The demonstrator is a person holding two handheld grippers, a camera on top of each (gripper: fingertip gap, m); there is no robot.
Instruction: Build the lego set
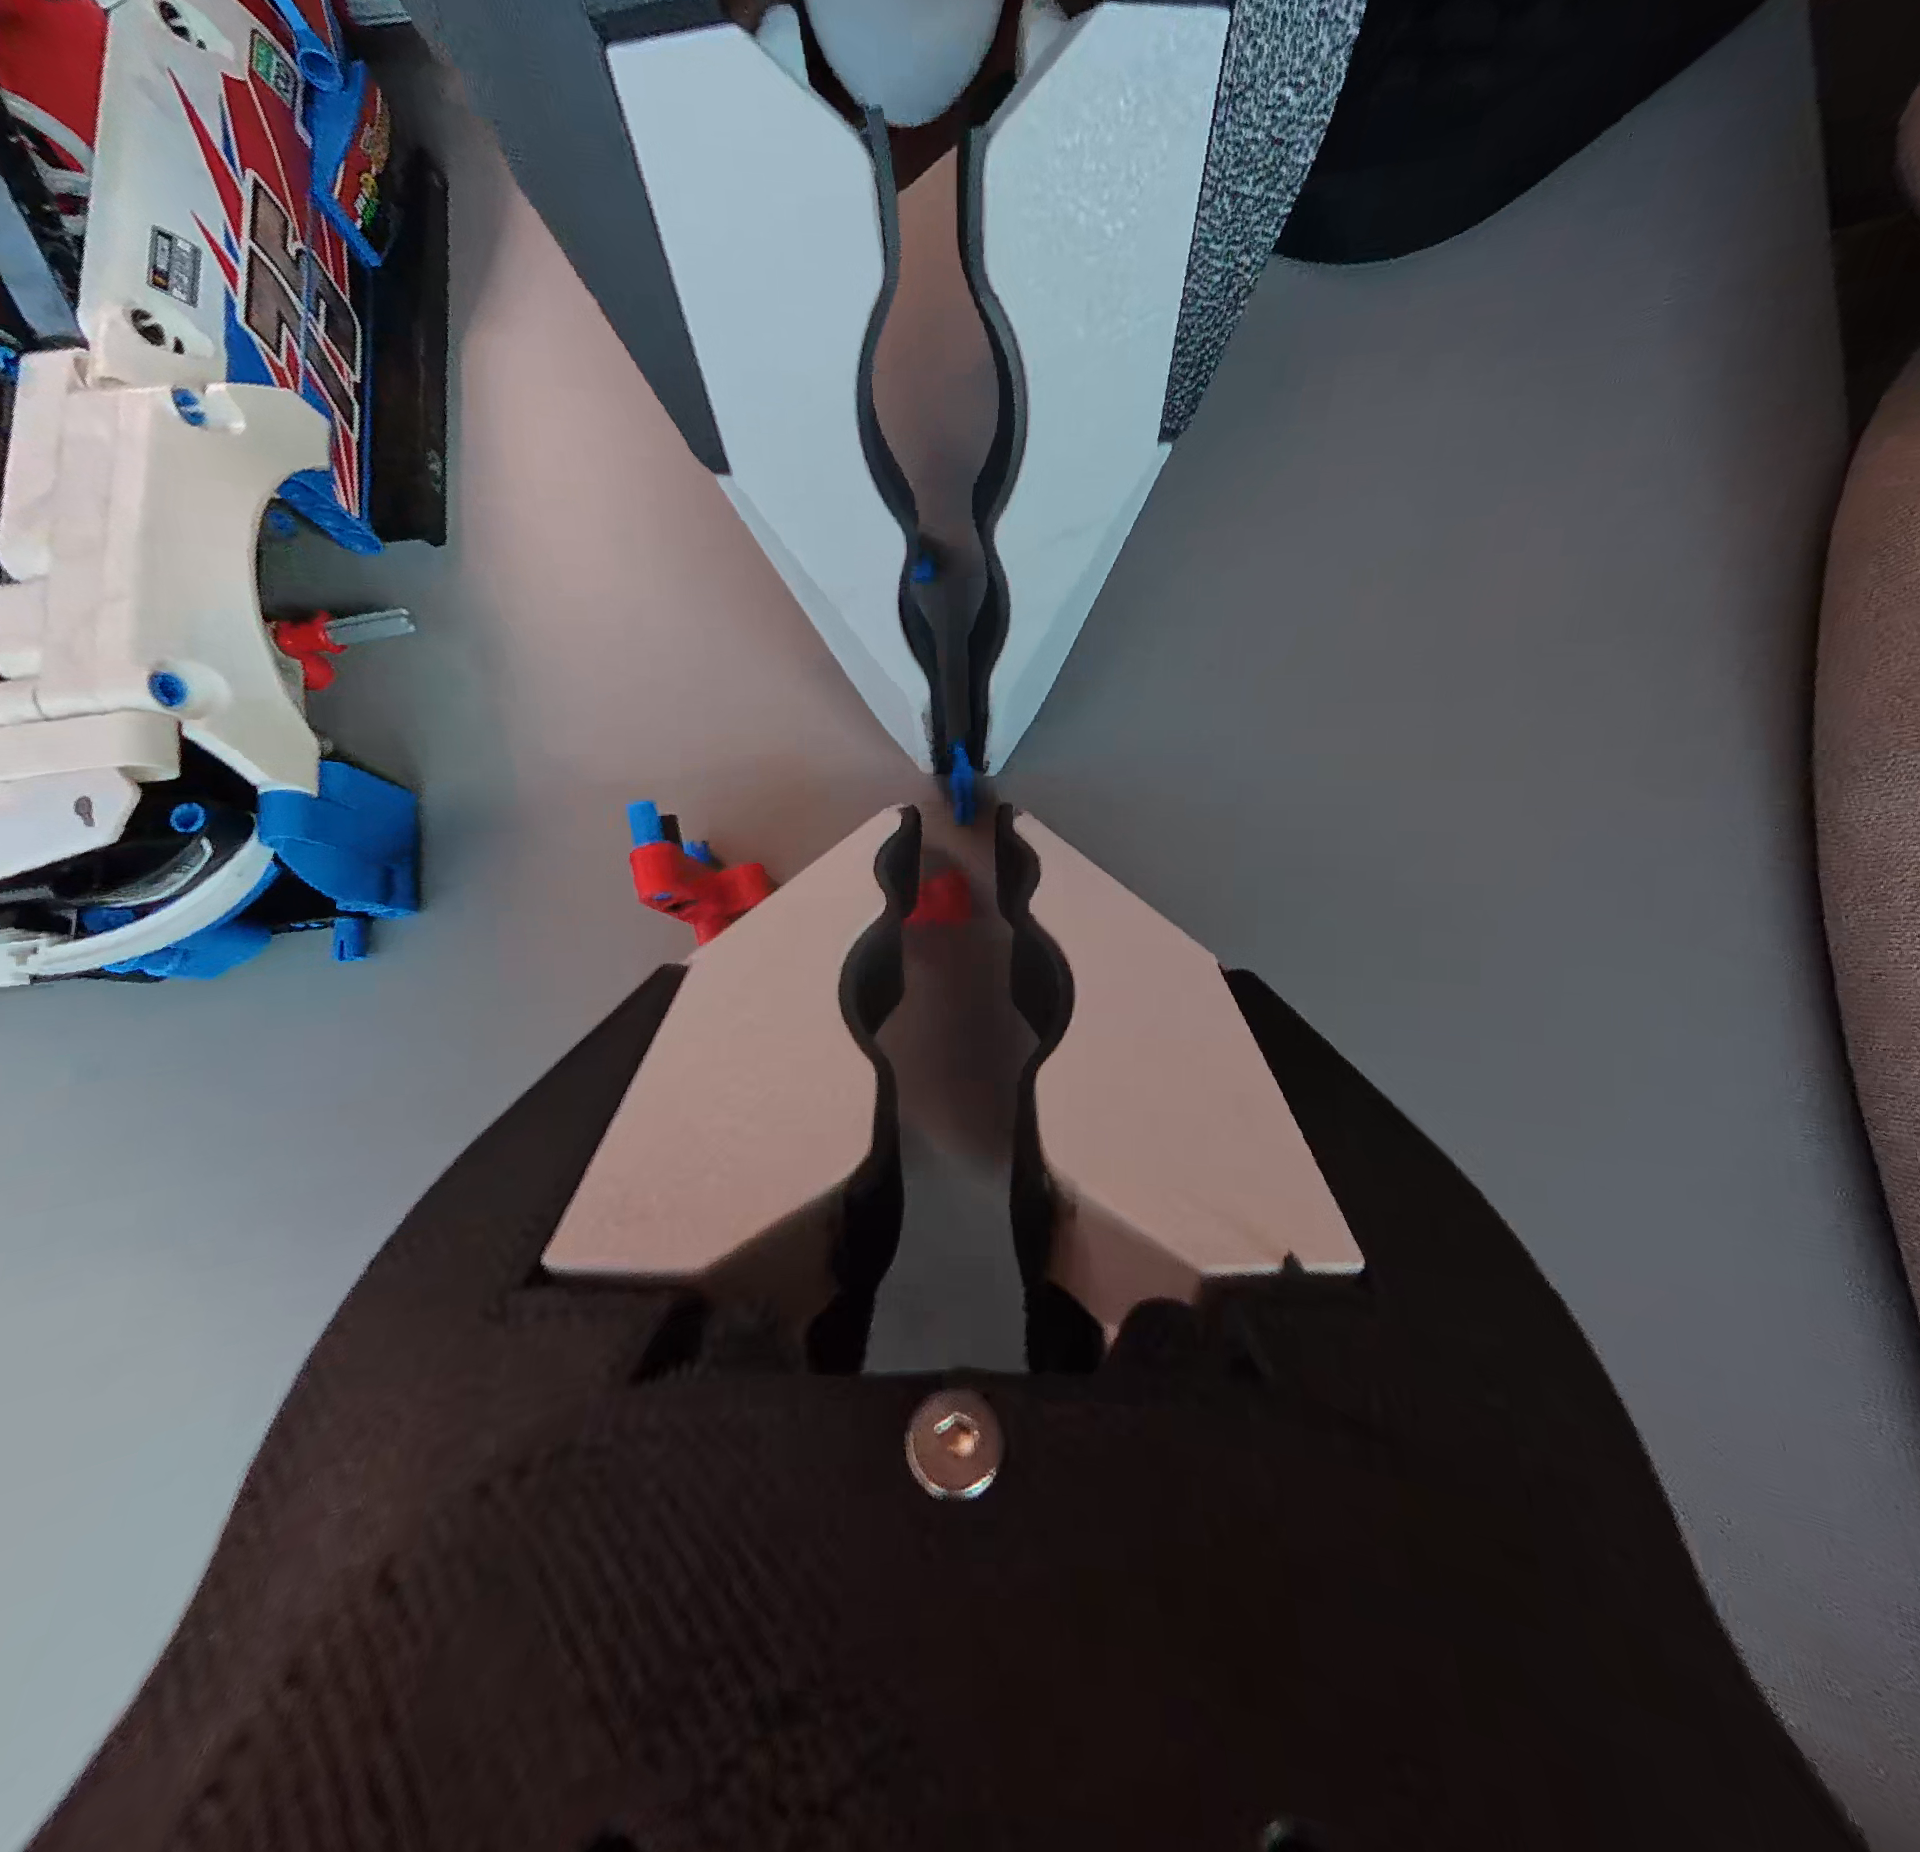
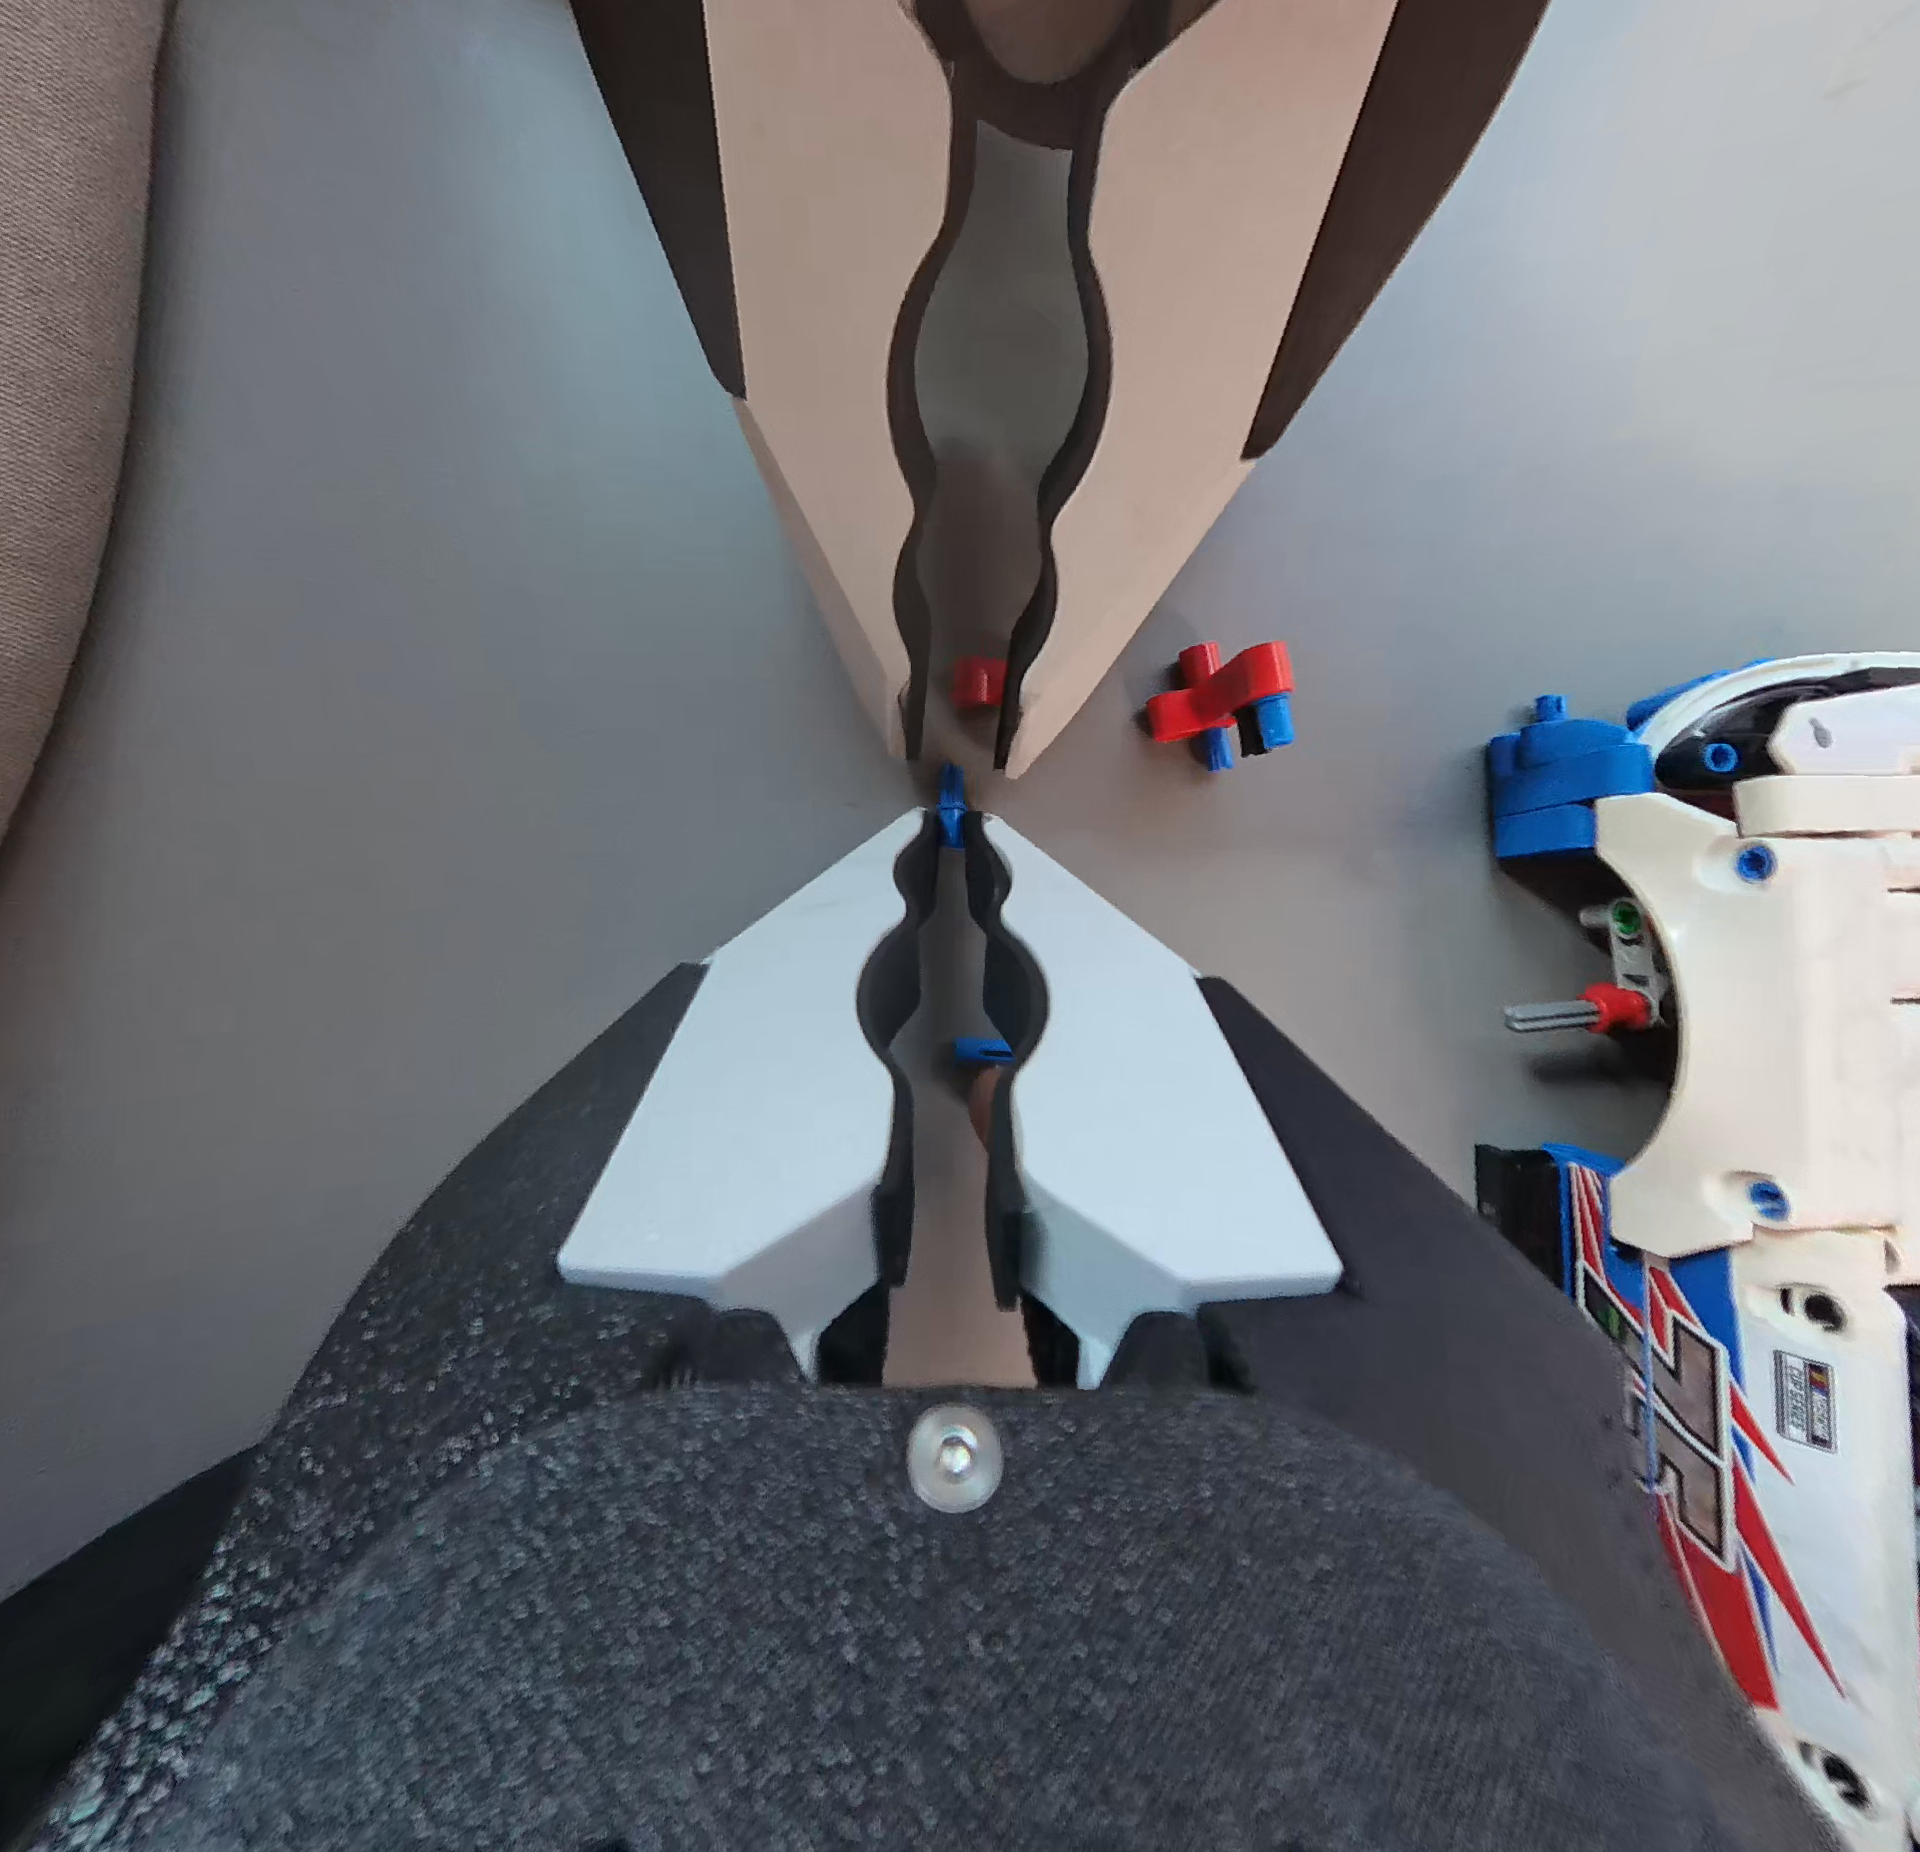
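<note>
My right gripper, with pale blue-white fingers, is shut on a small blue pin that sticks out past its tips. A second small blue piece sits farther back between its fingers. My left gripper, with tan fingers, faces it tip to tip and grips a small red piece just behind its tips. The blue pin points into the narrow gap of the left jaws, close to the red piece. Both grippers hover over the grey table.
A white, blue and red lego car lies on the table beside the grippers, also in the right wrist view. A small red-and-blue assembly lies between the car and the grippers. Brown fabric borders the table. Both grippers' tips are close together, under 4 cm apart.
</note>
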